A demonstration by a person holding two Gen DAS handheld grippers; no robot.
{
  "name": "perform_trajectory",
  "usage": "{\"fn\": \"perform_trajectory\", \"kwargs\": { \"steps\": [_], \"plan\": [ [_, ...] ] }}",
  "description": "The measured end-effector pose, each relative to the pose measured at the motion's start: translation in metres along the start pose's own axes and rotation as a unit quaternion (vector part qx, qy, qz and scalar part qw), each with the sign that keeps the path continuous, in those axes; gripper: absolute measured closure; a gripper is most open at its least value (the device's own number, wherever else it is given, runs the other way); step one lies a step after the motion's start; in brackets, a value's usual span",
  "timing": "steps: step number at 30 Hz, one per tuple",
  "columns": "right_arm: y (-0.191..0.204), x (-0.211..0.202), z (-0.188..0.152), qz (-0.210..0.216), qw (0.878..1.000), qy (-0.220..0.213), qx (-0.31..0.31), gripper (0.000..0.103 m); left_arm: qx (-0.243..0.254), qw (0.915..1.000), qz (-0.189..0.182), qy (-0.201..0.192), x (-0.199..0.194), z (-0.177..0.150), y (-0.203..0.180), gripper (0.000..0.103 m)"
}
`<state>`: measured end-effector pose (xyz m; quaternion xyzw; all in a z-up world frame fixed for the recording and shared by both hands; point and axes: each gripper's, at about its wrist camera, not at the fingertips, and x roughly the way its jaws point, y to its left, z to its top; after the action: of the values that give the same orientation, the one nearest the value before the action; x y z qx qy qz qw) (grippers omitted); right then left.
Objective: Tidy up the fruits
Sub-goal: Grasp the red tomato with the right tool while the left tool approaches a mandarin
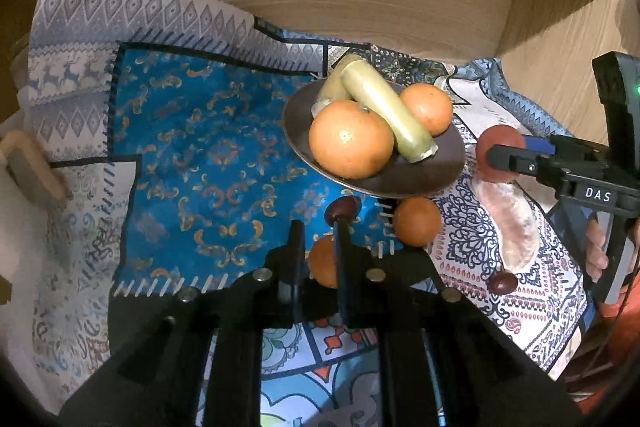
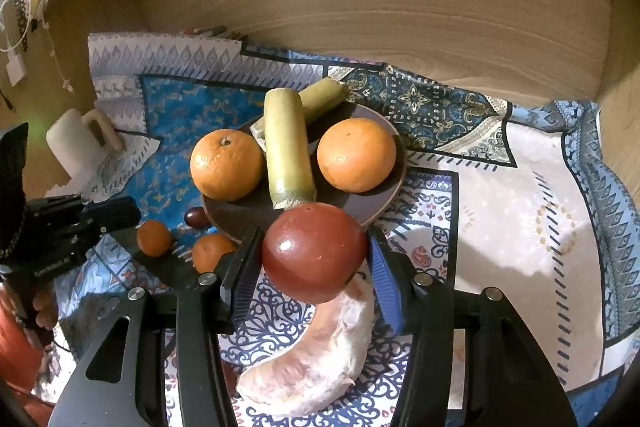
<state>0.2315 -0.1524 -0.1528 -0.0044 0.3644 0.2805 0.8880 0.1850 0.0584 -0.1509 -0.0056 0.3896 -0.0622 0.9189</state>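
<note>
A brown plate (image 2: pixel 376 211) holds two oranges (image 2: pixel 226 165) (image 2: pixel 356 155) and two green cane pieces (image 2: pixel 286 151). My right gripper (image 2: pixel 314 255) is shut on a red tomato (image 2: pixel 314 251), just in front of the plate; it shows in the left wrist view (image 1: pixel 500 155) too. A pink pomelo segment (image 2: pixel 320 359) lies below it on the cloth. My left gripper (image 1: pixel 318 239) is nearly closed and empty, above two small tangerines (image 1: pixel 416 221) (image 1: pixel 322 261) and a dark red date (image 1: pixel 344 209) beside the plate (image 1: pixel 440 167).
A patchwork cloth (image 1: pixel 192 147) covers the surface. Wooden walls (image 2: pixel 400 7) with paper notes close the back and right. A cream mug (image 2: pixel 76 143) stands at the left. Another date (image 1: pixel 502 283) lies near the pomelo segment.
</note>
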Motion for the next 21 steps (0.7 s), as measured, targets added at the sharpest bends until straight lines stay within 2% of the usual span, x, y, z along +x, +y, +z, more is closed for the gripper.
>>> {"fn": "perform_trajectory", "kwargs": {
  "steps": [2,5,6,15,16,17,21],
  "plan": [
    [0.000,0.000,0.000,-0.001,1.000,0.001,-0.001,0.055,-0.002,1.0000,-0.003,0.003,0.001,-0.001,0.000,0.084],
    [-0.002,0.003,0.000,-0.003,1.000,0.006,-0.001,0.055,-0.003,0.9999,-0.007,0.014,0.007,-0.005,0.001,0.064],
    [-0.003,0.004,0.001,-0.003,1.000,0.007,-0.001,0.055,-0.002,0.9999,-0.005,0.016,0.009,-0.006,0.001,0.062],
    [-0.004,0.011,0.003,-0.002,1.000,0.013,-0.005,0.055,0.001,0.9987,-0.013,0.050,0.034,-0.010,-0.003,0.062],
    [-0.004,0.011,0.003,-0.003,1.000,0.013,-0.005,0.055,0.001,0.9986,-0.014,0.050,0.035,-0.010,-0.003,0.062],
    [-0.004,0.011,0.004,-0.004,1.000,0.013,-0.006,0.055,0.003,0.9986,-0.013,0.050,0.036,-0.010,-0.003,0.068],
    [-0.007,0.012,0.008,-0.006,1.000,0.012,-0.008,0.055,0.005,0.9990,-0.015,0.043,0.035,-0.005,-0.002,0.069]
  ]
}}
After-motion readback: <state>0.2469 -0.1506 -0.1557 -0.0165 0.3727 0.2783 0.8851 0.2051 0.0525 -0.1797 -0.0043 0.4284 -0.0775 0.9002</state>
